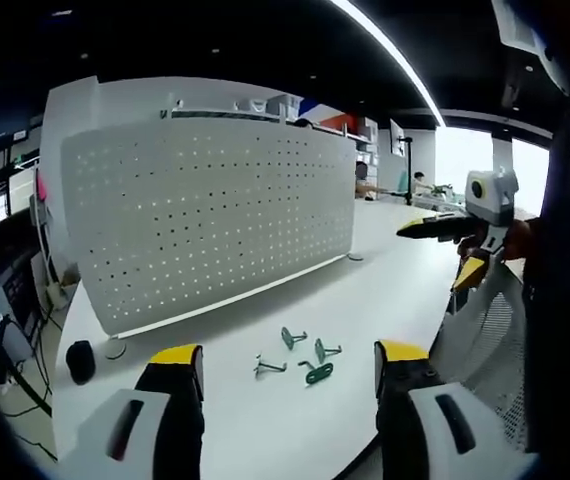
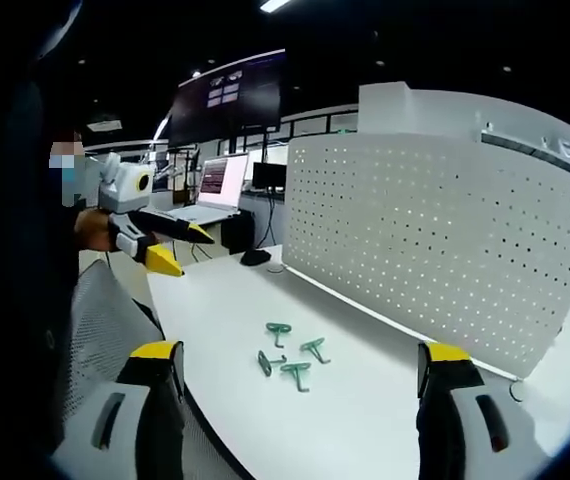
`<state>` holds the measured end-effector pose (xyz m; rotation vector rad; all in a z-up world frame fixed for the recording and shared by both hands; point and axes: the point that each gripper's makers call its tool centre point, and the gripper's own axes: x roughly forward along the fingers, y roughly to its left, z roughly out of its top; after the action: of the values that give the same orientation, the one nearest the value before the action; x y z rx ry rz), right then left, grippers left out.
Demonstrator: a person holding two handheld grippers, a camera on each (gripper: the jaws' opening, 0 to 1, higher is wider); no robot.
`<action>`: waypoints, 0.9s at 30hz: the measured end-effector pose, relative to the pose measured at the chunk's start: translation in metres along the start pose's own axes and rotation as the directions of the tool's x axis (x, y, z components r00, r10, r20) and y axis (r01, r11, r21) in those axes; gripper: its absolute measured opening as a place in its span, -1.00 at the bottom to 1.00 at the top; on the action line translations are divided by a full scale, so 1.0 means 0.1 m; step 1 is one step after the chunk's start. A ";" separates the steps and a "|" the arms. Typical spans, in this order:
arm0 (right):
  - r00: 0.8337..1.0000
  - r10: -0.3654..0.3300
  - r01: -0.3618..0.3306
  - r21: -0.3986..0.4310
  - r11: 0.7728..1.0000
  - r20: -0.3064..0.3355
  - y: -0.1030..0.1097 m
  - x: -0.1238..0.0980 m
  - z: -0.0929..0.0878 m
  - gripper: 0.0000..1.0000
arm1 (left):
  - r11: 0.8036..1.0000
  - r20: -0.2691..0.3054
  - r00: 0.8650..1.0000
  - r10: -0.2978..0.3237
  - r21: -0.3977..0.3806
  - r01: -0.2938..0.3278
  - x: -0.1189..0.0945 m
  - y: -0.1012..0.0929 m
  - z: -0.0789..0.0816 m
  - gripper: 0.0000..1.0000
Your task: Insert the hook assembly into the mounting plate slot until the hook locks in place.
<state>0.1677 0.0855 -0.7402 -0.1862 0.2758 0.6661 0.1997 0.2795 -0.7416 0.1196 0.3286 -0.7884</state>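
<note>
Rising from the bottom of the left gripper view, left gripper (image 1: 287,372) with yellow-tipped jaws spread wide, nothing between them. Just beyond, low in the middle of the frame, four green hooks (image 1: 300,356) lying loose in a small cluster on the white table (image 1: 365,290). At right, right gripper (image 1: 463,248) coming in from the edge, jaws apart and empty. Behind the hooks, filling the upper left and centre, white perforated mounting plate (image 1: 210,215) standing upright on the table.

Rising from the bottom of the right gripper view, same wide-apart empty jaws of the right gripper (image 2: 300,368). Hooks (image 2: 287,353) just past them at lower centre, clear of both jaws. Left gripper (image 2: 173,246) at left, also parted. Mounting plate (image 2: 435,240) across the right half. Laptop (image 2: 210,190) farther back, upper left.
</note>
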 end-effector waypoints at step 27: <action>1.000 -0.007 0.007 0.013 1.000 0.006 -0.13 0.06 0.02 0.86 | 0.999 -0.092 0.995 -0.034 0.028 0.036 0.58 0.10 0.07 -0.11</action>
<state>0.1807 0.0798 -0.7392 -0.1732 0.2732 0.6574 0.2469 0.2460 -0.7548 0.1785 0.4067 -0.8241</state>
